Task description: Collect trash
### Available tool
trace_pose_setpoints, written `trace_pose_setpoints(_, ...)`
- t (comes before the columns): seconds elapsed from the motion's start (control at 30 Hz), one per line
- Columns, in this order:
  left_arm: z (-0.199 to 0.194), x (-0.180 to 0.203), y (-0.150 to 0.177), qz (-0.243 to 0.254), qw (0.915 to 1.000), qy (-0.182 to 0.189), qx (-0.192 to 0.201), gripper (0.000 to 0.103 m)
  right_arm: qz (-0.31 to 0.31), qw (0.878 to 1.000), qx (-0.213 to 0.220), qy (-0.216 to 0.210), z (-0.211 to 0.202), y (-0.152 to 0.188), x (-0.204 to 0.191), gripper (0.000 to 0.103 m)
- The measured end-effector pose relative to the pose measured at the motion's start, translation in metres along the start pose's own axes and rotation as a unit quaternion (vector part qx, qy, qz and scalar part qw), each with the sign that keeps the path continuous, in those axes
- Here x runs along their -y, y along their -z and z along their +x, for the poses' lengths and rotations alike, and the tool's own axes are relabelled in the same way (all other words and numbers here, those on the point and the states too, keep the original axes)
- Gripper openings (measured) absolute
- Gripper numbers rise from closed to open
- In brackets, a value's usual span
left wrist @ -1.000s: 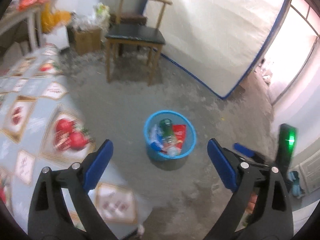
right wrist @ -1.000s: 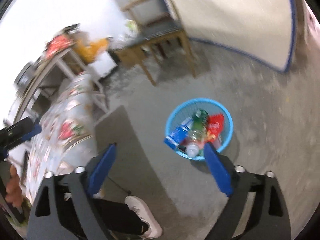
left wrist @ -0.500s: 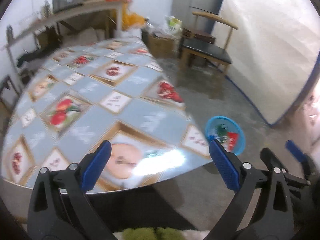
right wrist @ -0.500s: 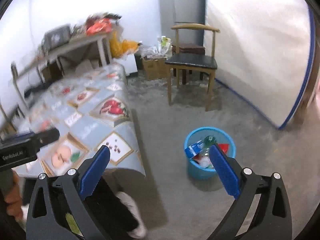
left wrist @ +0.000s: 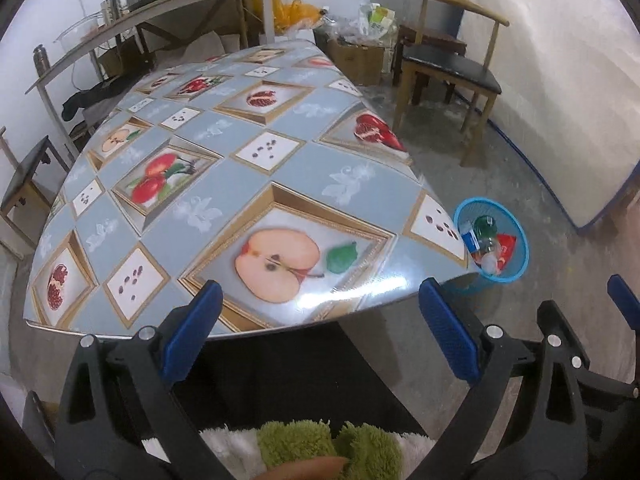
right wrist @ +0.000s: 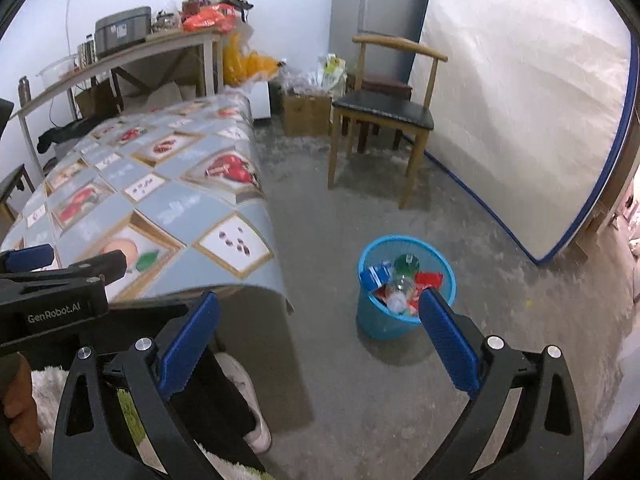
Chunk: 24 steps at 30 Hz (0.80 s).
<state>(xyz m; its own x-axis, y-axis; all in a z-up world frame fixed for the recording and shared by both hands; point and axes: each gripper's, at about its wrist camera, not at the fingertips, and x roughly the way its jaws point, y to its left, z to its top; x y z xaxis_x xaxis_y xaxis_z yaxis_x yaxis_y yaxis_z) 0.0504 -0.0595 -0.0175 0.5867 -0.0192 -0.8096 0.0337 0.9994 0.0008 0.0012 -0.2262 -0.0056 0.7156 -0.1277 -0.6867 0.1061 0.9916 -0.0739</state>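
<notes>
A blue mesh trash basket [right wrist: 444,278] stands on the concrete floor right of the table. It holds a green bottle [right wrist: 406,265], a clear bottle [right wrist: 398,292], a blue carton [right wrist: 374,276] and red wrappers [right wrist: 428,280]. It also shows in the left wrist view [left wrist: 520,240]. My left gripper [left wrist: 320,332] is open and empty, held above the table's near edge. My right gripper [right wrist: 318,340] is open and empty, above the floor near the basket. The tablecloth [left wrist: 248,184] shows no loose trash.
A wooden chair [right wrist: 384,116] with a black seat stands beyond the basket. A leaning mattress [right wrist: 520,100] fills the right. A cardboard box [right wrist: 306,114] and bags sit at the back by a cluttered shelf table [left wrist: 168,4]. The person's shoe [right wrist: 248,408] is under the table edge.
Both grippers have risen and pulled back from over the basket. The left view has swung left and now looks across the tabletop. Both stayed open and empty.
</notes>
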Motion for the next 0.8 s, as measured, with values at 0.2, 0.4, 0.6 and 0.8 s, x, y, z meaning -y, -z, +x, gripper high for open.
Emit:
trace_pose_setpoints(0.2, 0.001, 0.010, 0.002, 0.015, 0.9997, 0.014, -0.009, 0.094, 0.007, 1.000, -0.013, 0.007, 0.004, 0.005, 0.003, 0.097)
trace_pose_setpoints(0.4, -0.003, 0.020, 0.001, 0.025, 0.9992, 0.029, -0.005, 0.094, 0.014, 1.000, -0.016, 0.012, 0.005, 0.003, 0.008, 0.097)
trace_pose_setpoints(0.6, -0.005, 0.023, 0.000, 0.025, 0.9991, 0.033, -0.002, 0.094, 0.025, 0.999, -0.017, 0.019, 0.006, 0.001, 0.015, 0.097)
trace_pose_setpoints(0.8, -0.007, 0.022, -0.001, 0.021, 0.9993, 0.029, 0.002, 0.094, 0.026, 0.999, -0.013, 0.021, 0.006, 0.001, 0.016, 0.097)
